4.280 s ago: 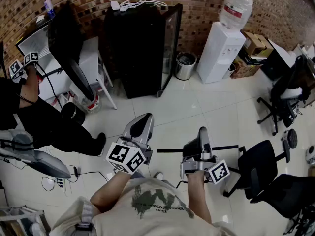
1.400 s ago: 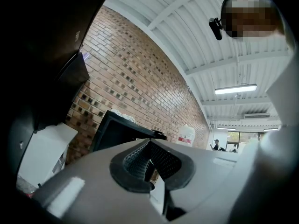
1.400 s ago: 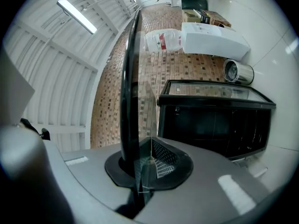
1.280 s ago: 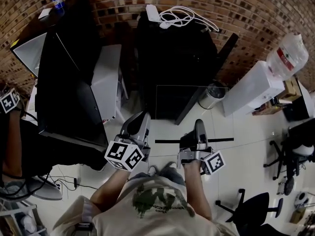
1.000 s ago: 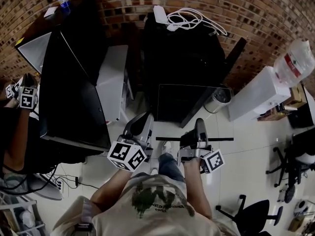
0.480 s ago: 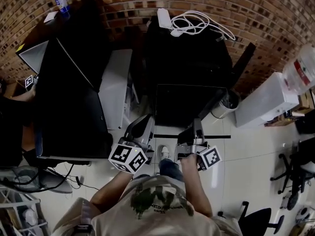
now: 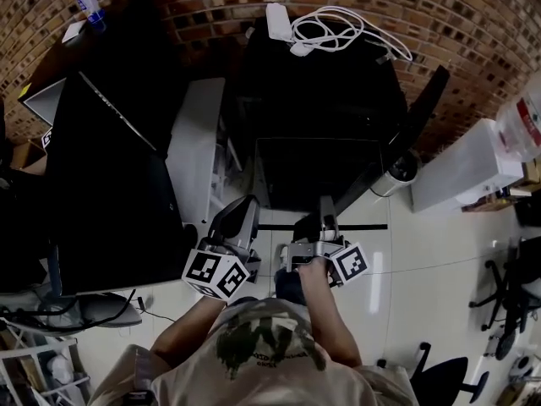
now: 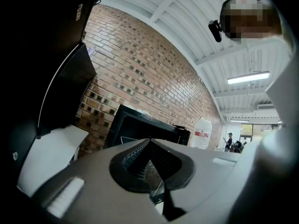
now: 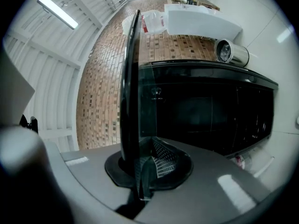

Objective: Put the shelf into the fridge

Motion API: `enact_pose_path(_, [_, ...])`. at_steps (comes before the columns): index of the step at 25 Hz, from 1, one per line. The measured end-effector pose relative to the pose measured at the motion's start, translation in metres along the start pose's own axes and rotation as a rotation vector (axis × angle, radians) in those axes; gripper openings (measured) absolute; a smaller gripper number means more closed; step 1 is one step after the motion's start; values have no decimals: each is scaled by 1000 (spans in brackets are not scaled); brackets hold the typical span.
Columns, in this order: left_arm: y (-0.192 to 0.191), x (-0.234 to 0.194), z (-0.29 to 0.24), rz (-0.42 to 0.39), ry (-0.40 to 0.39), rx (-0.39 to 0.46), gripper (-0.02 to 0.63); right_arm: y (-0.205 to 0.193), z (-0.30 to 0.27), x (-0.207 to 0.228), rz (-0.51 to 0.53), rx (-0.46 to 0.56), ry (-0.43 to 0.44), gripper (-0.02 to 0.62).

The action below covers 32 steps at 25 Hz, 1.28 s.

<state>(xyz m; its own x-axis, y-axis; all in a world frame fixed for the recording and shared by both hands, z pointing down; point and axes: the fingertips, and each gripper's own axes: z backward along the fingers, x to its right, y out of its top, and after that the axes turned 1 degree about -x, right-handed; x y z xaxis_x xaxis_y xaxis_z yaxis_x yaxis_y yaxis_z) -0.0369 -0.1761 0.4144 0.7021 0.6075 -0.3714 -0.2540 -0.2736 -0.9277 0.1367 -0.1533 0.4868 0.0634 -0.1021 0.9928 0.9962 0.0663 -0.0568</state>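
In the head view the glass shelf (image 7: 321,180) lies flat in front of me, its dark front rail nearest my hands. My left gripper (image 7: 248,205) is shut on that rail near its left end, my right gripper (image 7: 324,205) shut on it near the middle. The shelf's far edge lies at the open front of the black fridge (image 7: 321,83), whose door (image 7: 423,112) swings out to the right. In the right gripper view the shelf (image 9: 128,69) runs edge-on out of the closed right gripper (image 9: 140,148) toward the fridge (image 9: 201,111). The left gripper (image 8: 149,141) shows closed jaws before the fridge (image 8: 140,127).
A taller black cabinet with an open door (image 7: 110,184) and a white unit (image 7: 199,142) stand to the left. A power strip with white cable (image 7: 338,28) lies on the fridge top. A steel bin (image 7: 404,169) and a water dispenser (image 7: 473,167) stand to the right.
I have carried the shelf up to the fridge, which now fills the upper middle of the head view. Both grippers kept hold of the shelf and drew closer together on its rail.
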Motion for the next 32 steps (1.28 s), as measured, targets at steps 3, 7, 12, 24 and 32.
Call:
enact_pose_path(3, [-1, -7, -2, -1, 12, -7, -3, 1, -11, 7, -15, 7, -12, 14])
enact_pose_path(7, [-4, -12, -7, -1, 22, -19, -3, 4, -22, 11, -38, 20, -9, 14])
enact_pose_path(12, [-9, -15, -22, 0, 23, -23, -3, 7, -35, 21, -47, 25, -12, 15])
enact_pose_path(24, [-25, -29, -52, 0, 45, -47, -3, 12, -66, 49, -57, 23, -33, 14])
enact_pose_path(32, [-39, -40, -70, 18, 82, -59, -3, 15, -84, 63, -76, 20, -48, 15])
